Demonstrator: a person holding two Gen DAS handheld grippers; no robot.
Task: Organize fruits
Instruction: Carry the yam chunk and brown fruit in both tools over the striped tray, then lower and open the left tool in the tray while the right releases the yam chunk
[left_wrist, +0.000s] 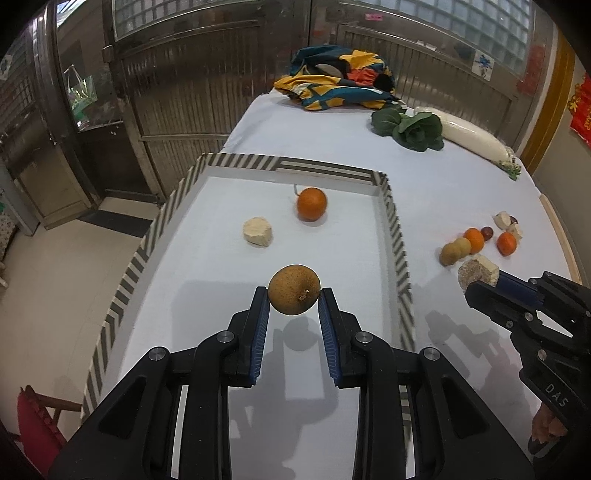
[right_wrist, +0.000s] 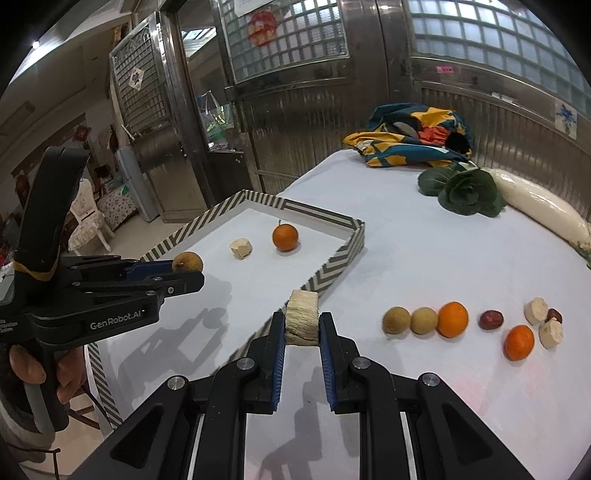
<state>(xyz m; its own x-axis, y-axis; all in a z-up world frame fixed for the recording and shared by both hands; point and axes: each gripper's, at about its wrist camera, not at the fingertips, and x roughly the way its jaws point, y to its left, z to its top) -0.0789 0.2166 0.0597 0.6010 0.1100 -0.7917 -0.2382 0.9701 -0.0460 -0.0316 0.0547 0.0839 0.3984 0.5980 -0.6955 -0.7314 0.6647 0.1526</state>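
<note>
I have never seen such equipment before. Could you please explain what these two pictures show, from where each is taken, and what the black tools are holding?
No robot here: a person holds two hand-operated grippers, each with a camera looking along its fingers. The left gripper holds a brown round fruit above the striped tray, which contains an orange and a pale chunk. The right gripper holds a pale fibrous block near the tray's edge. More loose fruits lie on the white table, beside leafy greens, a white radish and a colourful cloth.

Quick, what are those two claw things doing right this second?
Left gripper: jaws closed on a brown round fruit, held above the striped tray.
Right gripper: jaws closed on a pale fibrous chunk.
</note>
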